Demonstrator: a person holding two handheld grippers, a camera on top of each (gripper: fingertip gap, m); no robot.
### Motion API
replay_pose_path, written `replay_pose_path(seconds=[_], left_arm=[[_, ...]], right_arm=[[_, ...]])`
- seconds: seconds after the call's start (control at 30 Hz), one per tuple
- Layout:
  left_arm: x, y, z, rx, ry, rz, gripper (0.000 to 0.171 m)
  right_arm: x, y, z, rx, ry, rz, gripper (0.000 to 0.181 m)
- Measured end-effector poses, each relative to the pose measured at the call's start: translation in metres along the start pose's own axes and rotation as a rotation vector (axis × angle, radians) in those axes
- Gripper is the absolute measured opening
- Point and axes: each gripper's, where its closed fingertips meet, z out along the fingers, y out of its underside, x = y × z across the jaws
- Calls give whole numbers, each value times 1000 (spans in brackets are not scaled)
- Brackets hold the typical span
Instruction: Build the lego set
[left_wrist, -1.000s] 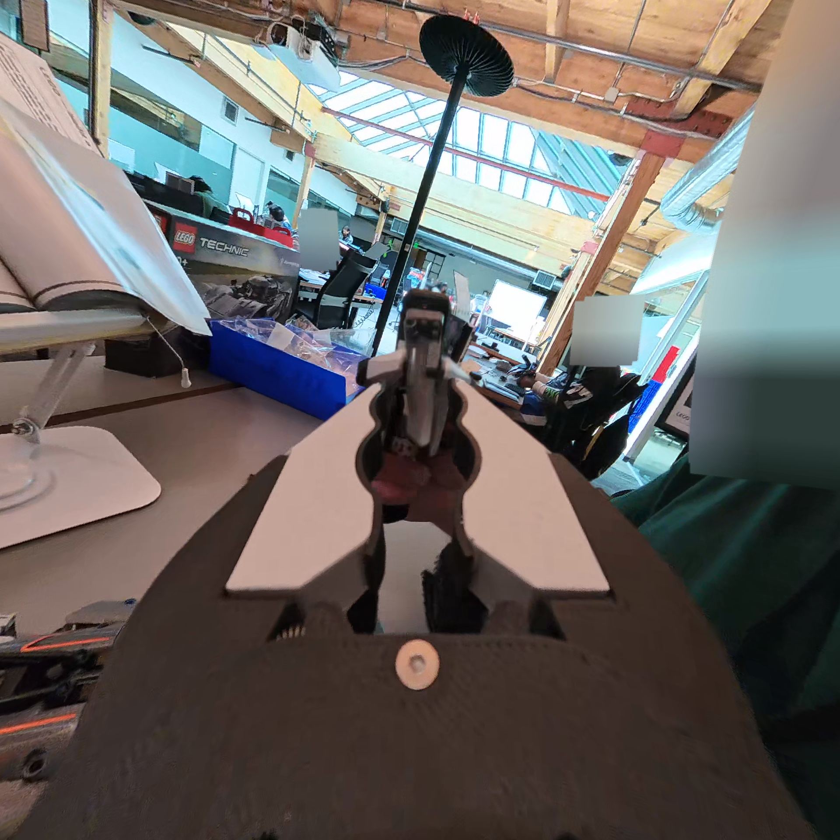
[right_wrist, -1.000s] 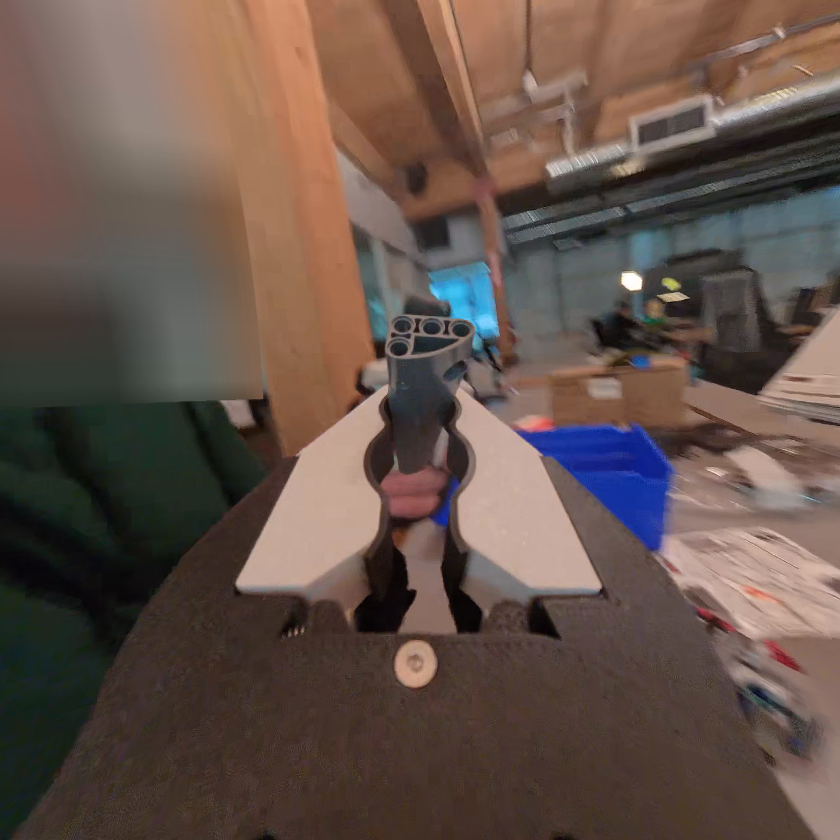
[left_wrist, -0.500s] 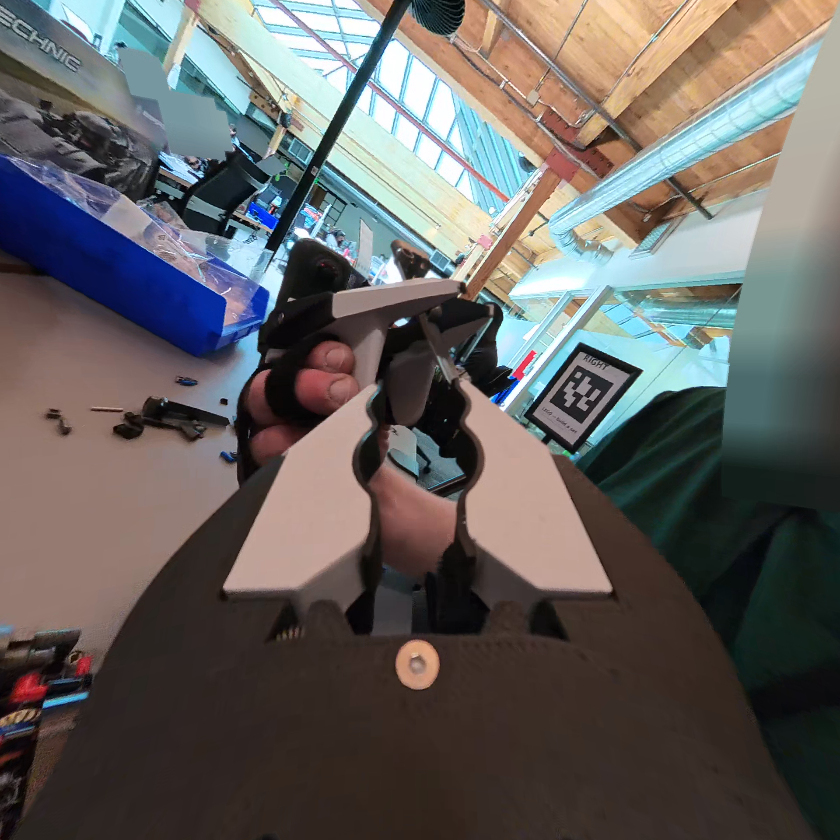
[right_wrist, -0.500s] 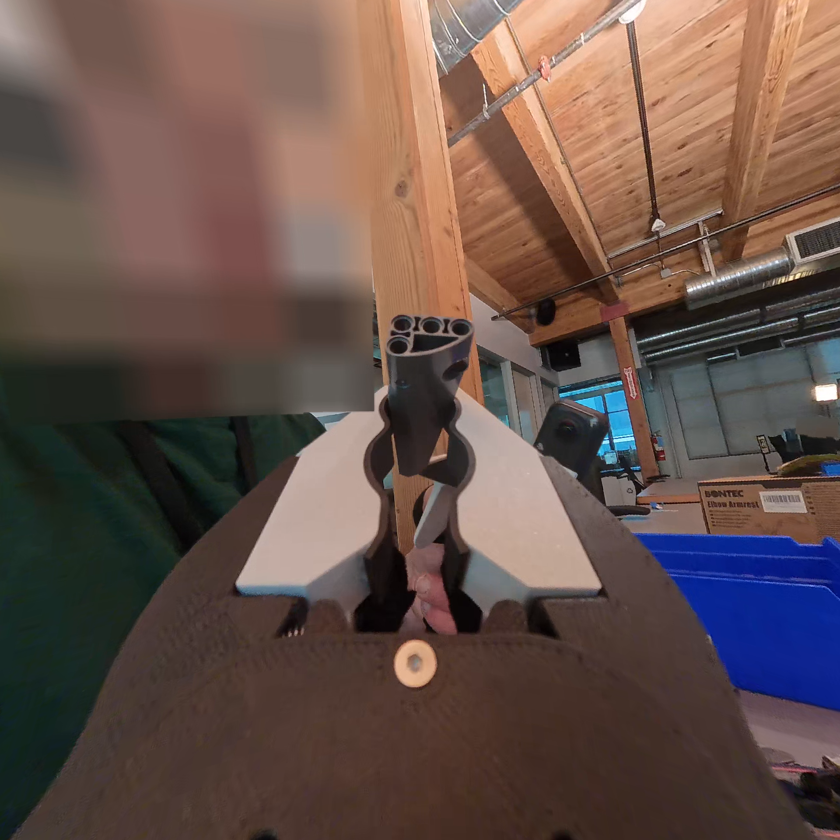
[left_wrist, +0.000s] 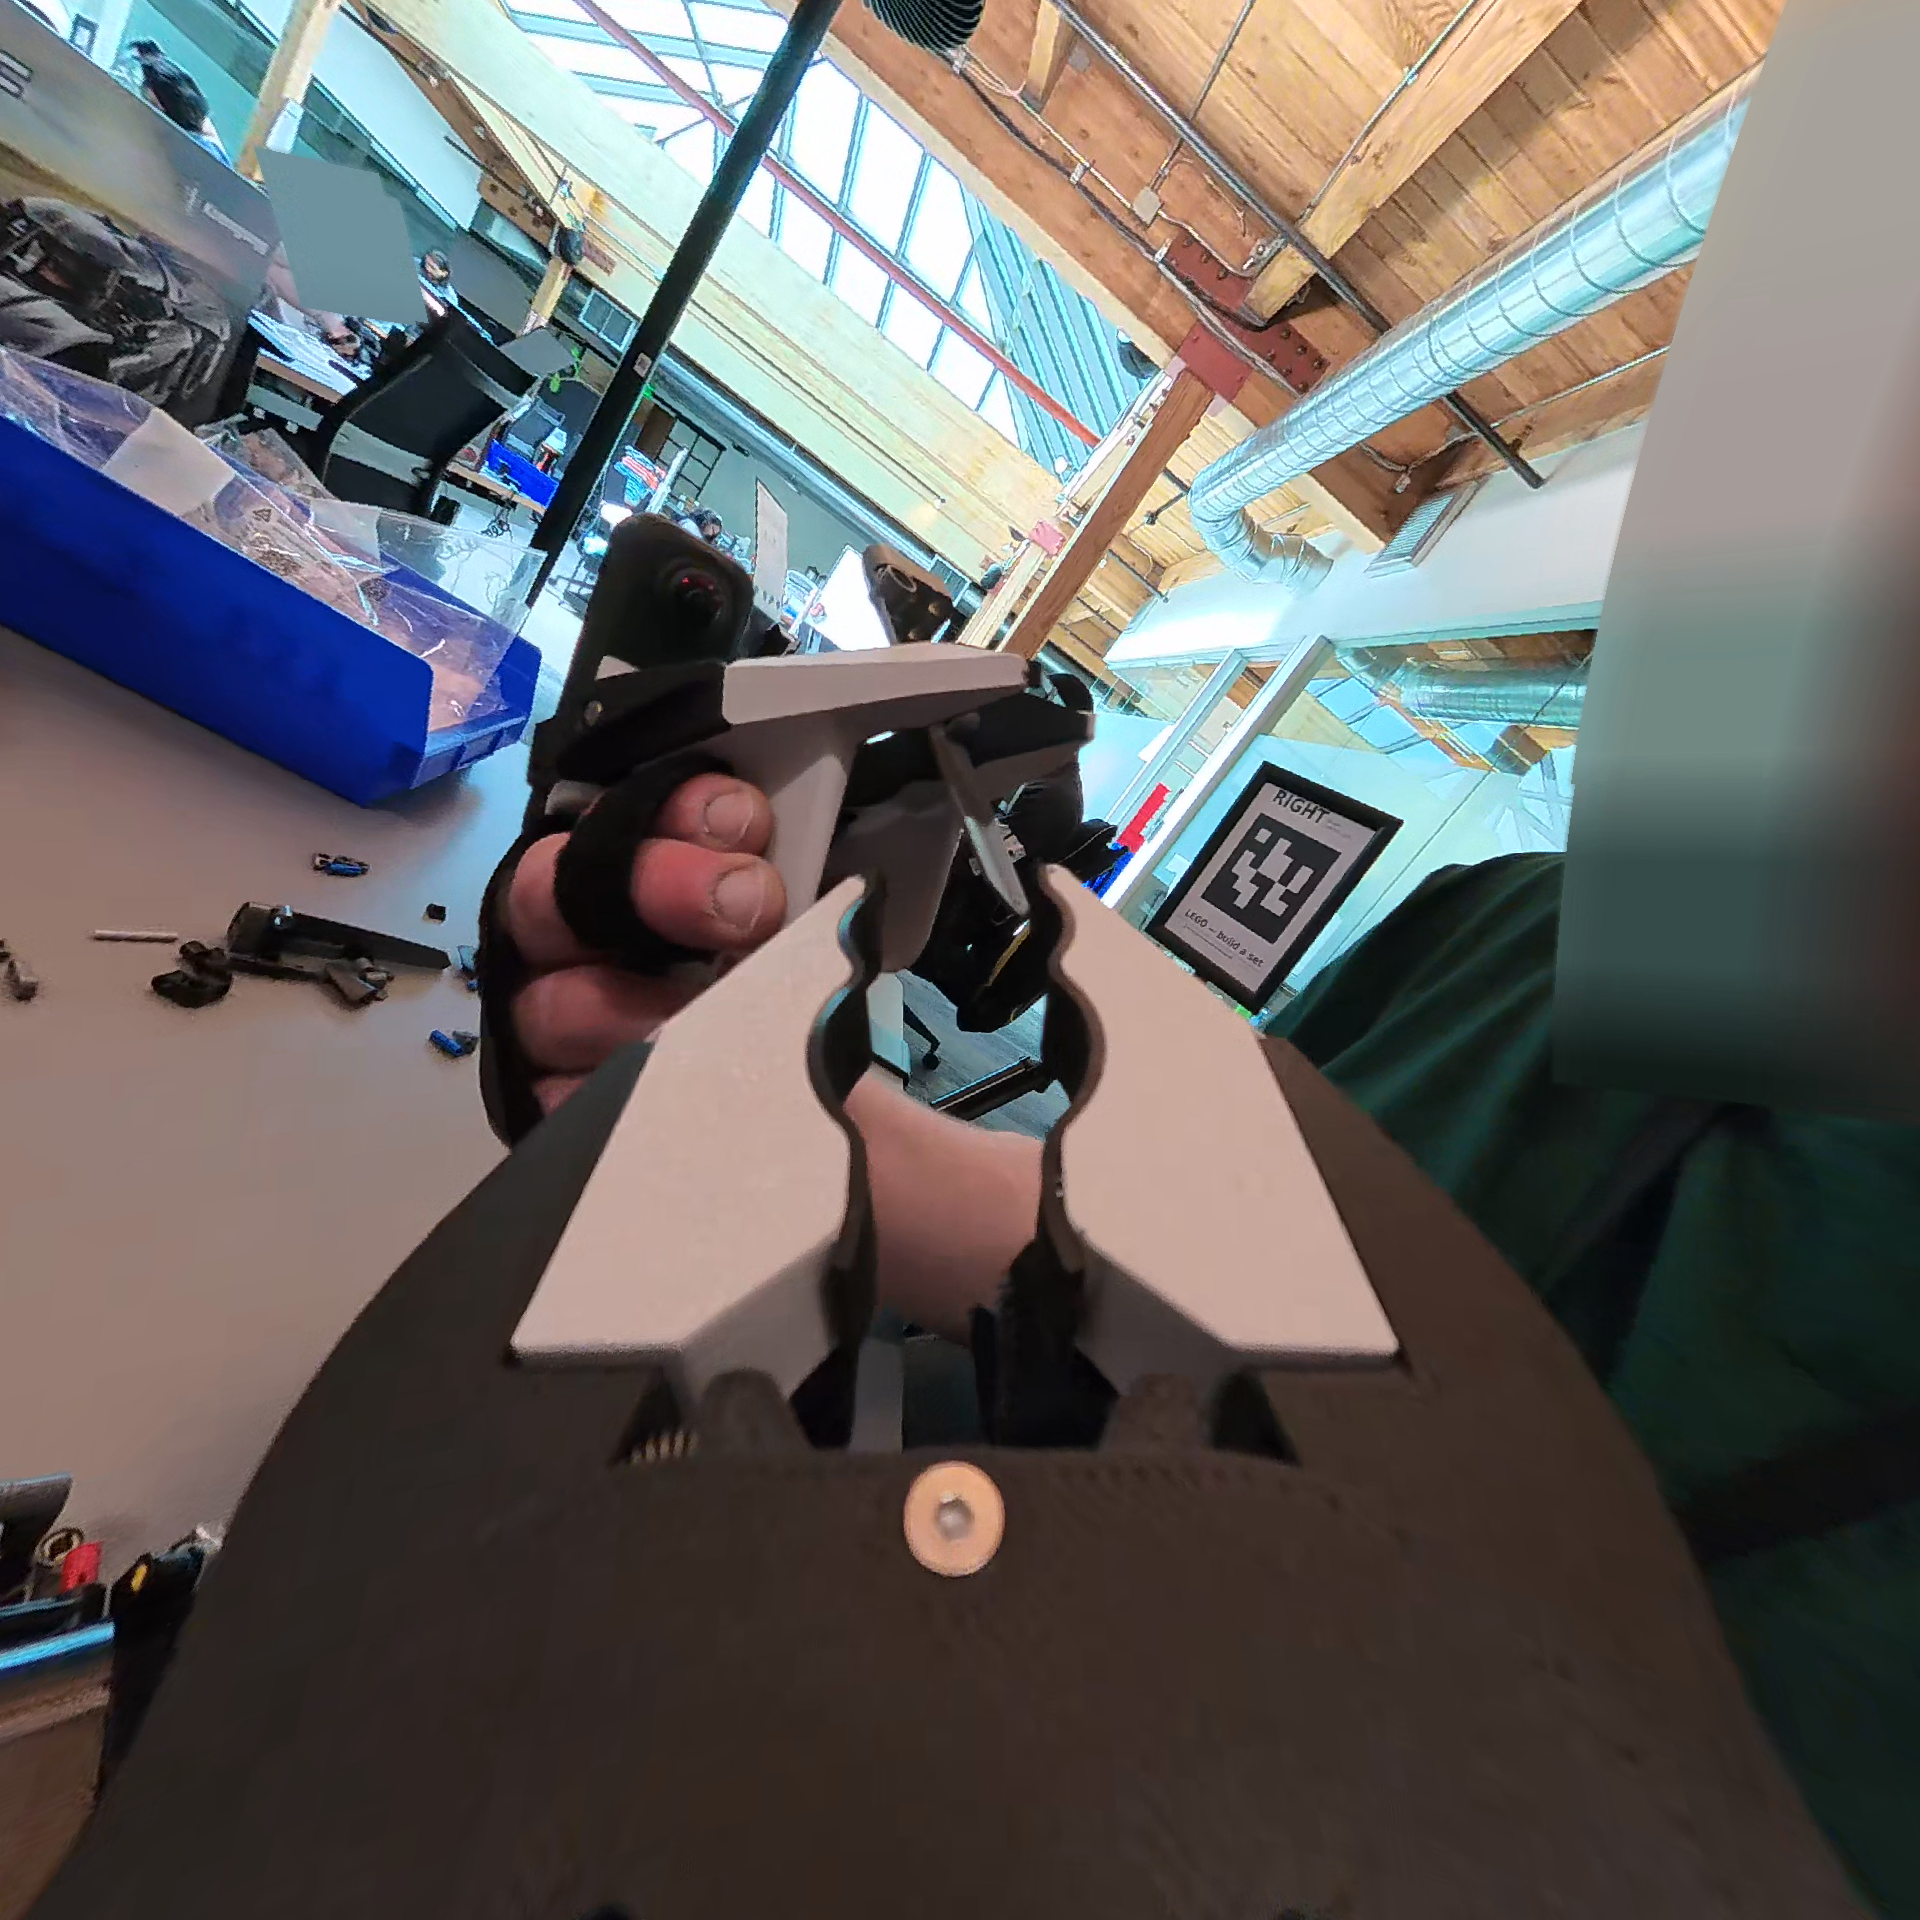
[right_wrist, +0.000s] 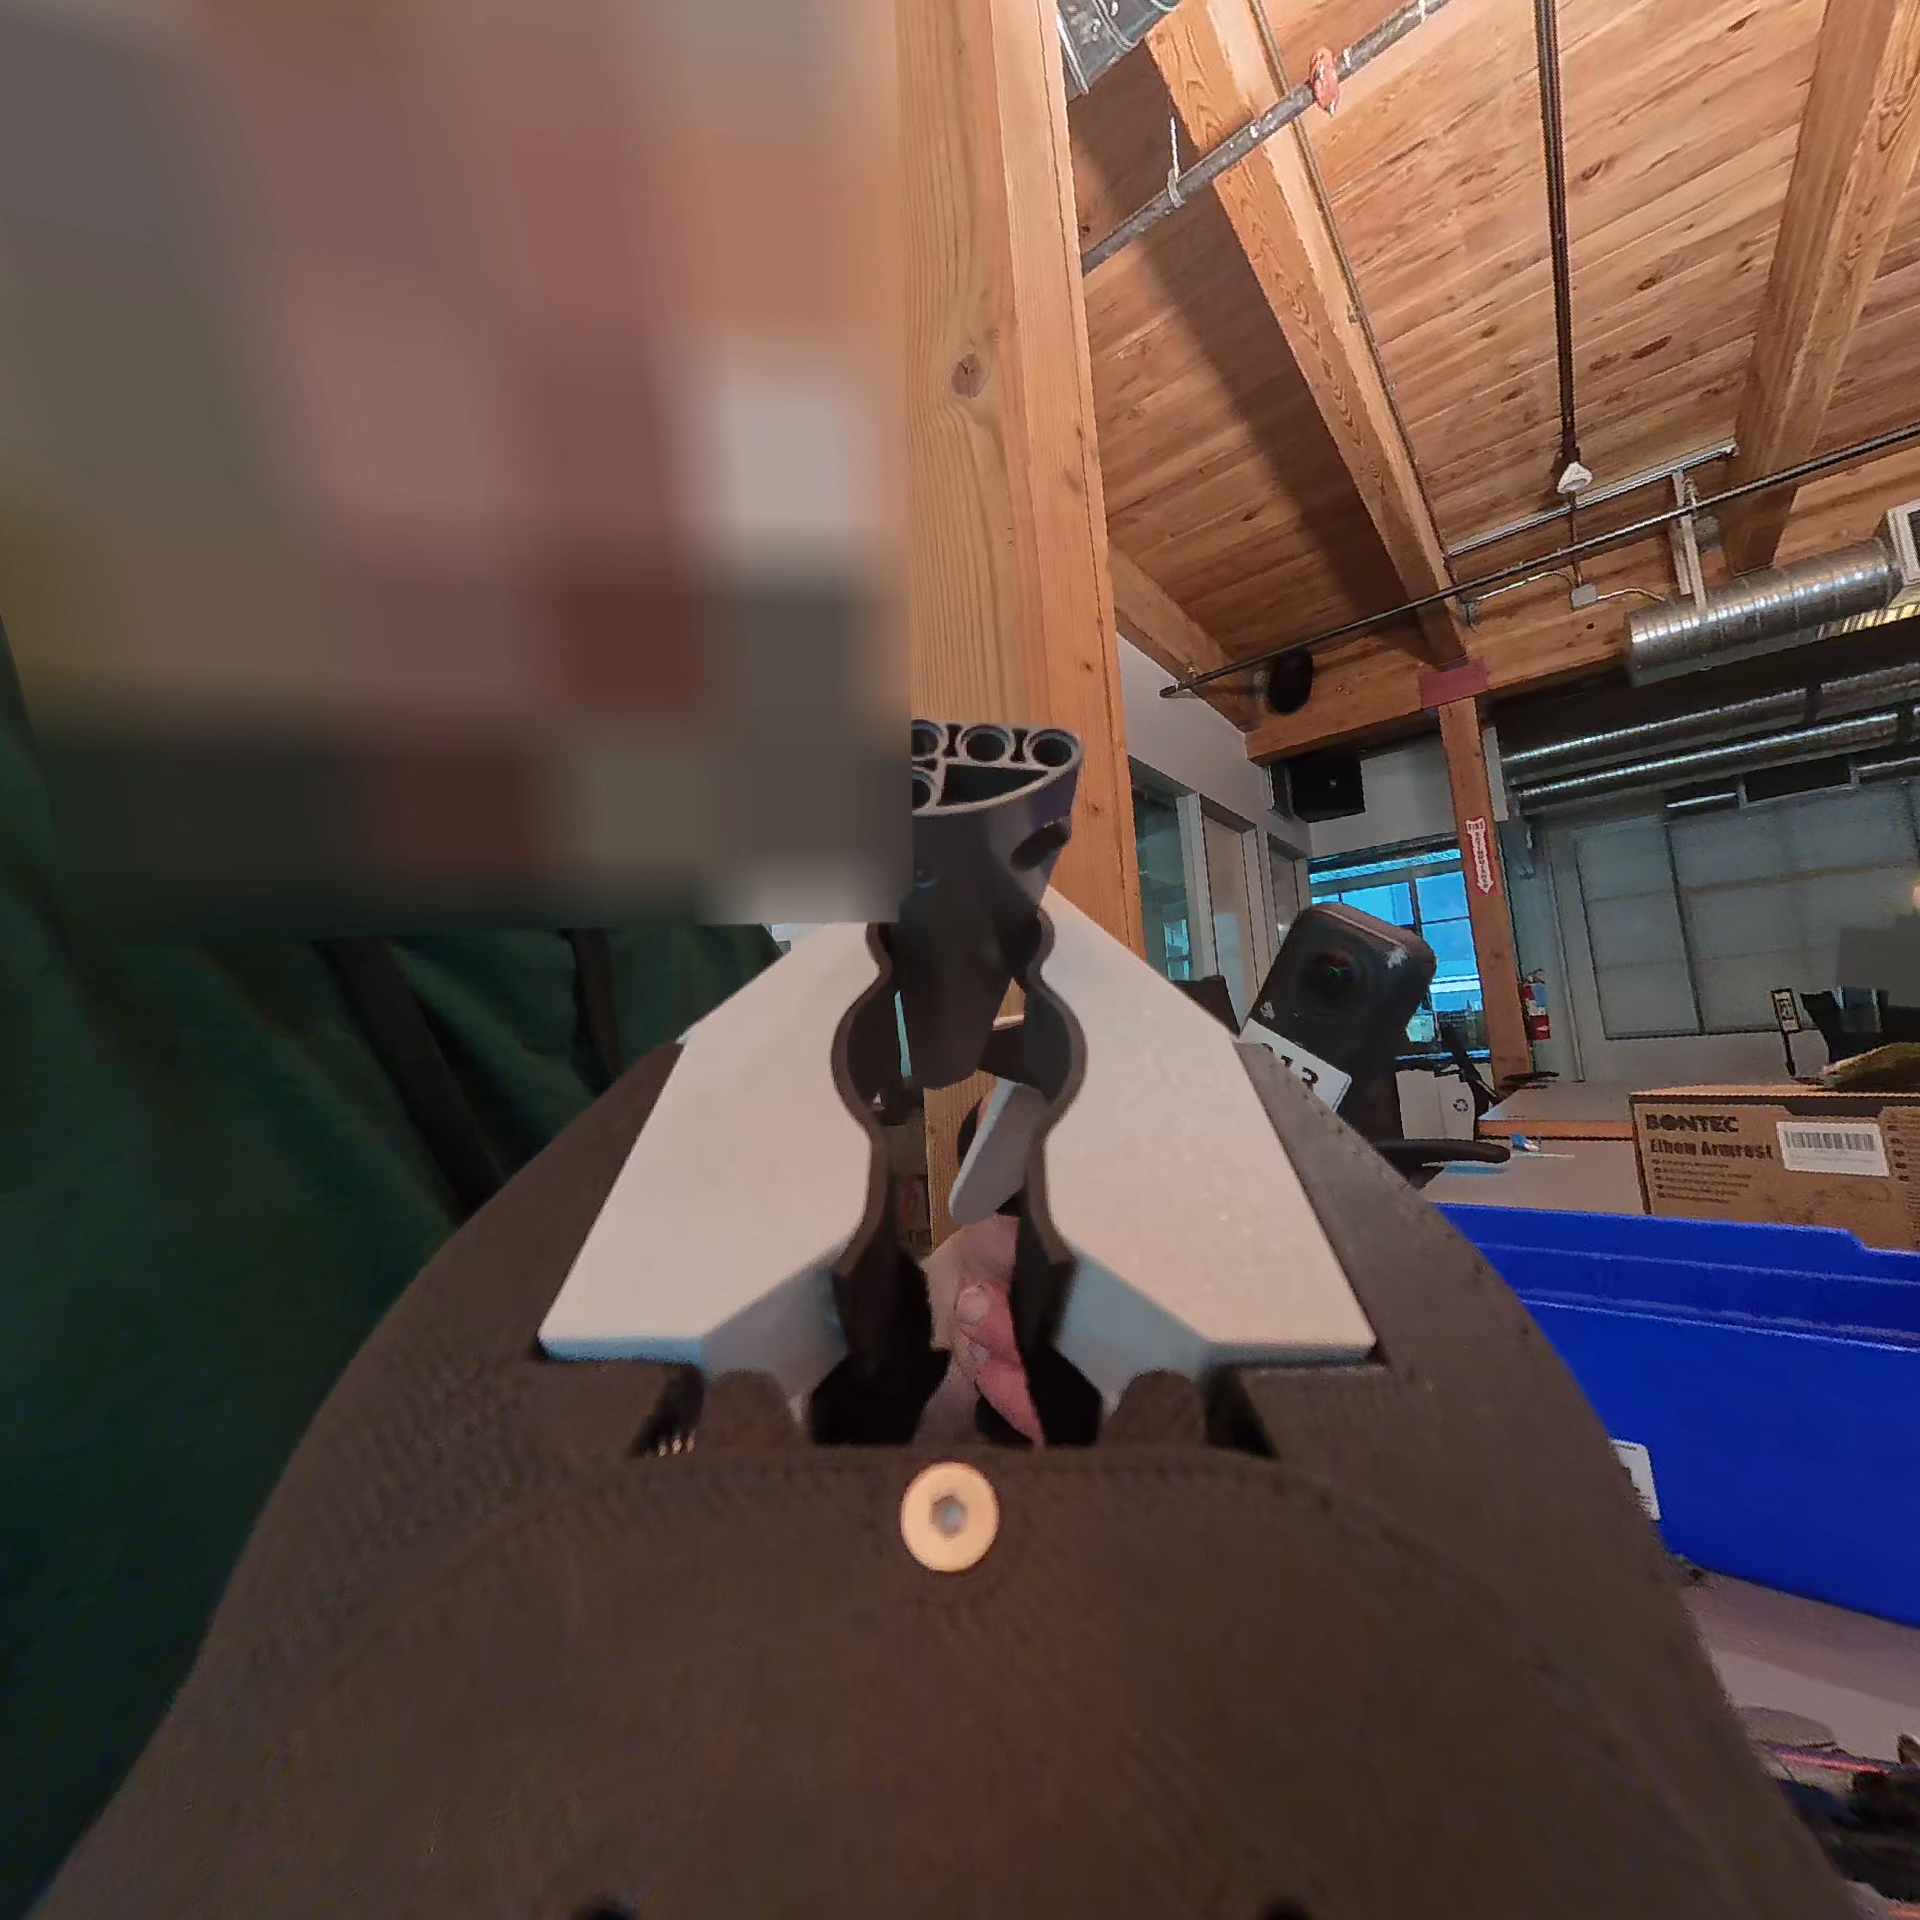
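My right gripper (right_wrist: 971, 925) is shut on a dark grey Technic panel (right_wrist: 987, 810), which stands upright out of its tips with a row of round holes on top. My left gripper (left_wrist: 951, 894) has its jaws a little apart, and I see nothing gripped between them. Straight ahead of it, the right gripper (left_wrist: 987, 800) lies sideways in a person's hand (left_wrist: 644, 914), very close to my left tips. In the right wrist view, the left gripper's camera (right_wrist: 1340, 977) and one grey finger (right_wrist: 997, 1143) show just behind the panel.
A blue bin (left_wrist: 239, 644) with plastic bags stands at the table's far left. Loose dark pieces (left_wrist: 301, 951) lie on the table. A framed marker sign (left_wrist: 1273, 894) and a person in green (left_wrist: 1662, 1247) are on the right. Another blue bin (right_wrist: 1714, 1382) and a cardboard box (right_wrist: 1766, 1164) are also on the right.
The left view has swung right, away from the instruction stand, and the right gripper now sits close in front of it. The right view has tilted up, still holding the panel.
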Motion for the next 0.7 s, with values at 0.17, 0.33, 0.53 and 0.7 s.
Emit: replay_pose_path(seconds=[0.17,0.33,0.53,0.7], left_arm=[[-4,12,-9,-68,-106,87,28],[3,18,-50,-151,-278,253,29],[9,-13,-165,-191,-641,446,31],[-8,-39,-327,-356,-1203,534,32]], right_arm=[[10,-3,-16,-91,139,-61,15],[64,34,-97,-596,687,-51,16],[75,57,-201,-1155,1140,-30,15],[65,86,-238,-1440,1206,99,16]])
